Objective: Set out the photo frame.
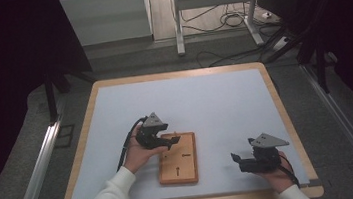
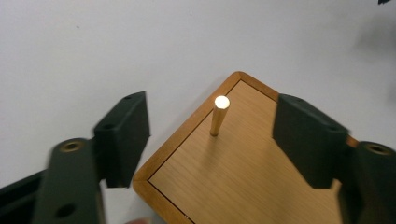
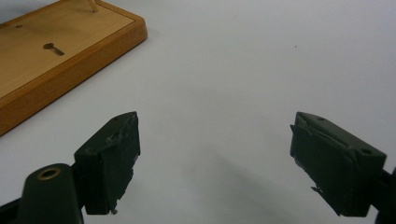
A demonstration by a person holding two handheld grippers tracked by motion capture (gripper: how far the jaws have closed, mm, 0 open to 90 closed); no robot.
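We saw a white tabletop [image 1: 215, 100] with a wooden rim, and on it, near the person's edge and a little left of the middle, lay a flat wooden board [image 1: 177, 158]. One thin wooden peg [image 2: 219, 115] stood upright on the board, close to its far left corner. The board also had a small keyhole-shaped slot [image 3: 53, 48] in its surface.

The left tongs [image 1: 162, 142] were held by the left hand [image 1: 138, 154] over the far left corner of the board. In the left gripper view, the left tongs [image 2: 210, 135] were open, with the two black jaws well apart. One jaw was over the white tabletop just beside the board's left edge, and the other was over the board. The peg stood between them, a little beyond the pads [image 2: 128, 130], and touched neither of them. Nothing was gripped.

The right tongs [image 1: 244, 162] were held by the right hand [image 1: 278, 171] near the right near corner of the tabletop, well apart from the board, and they pointed to the left. In the right gripper view, the right tongs [image 3: 215, 154] were also open and empty, with bare white tabletop between the jaws. The board [image 3: 56, 60] lay farther off at the upper left of that view.

Both sleeves were white.
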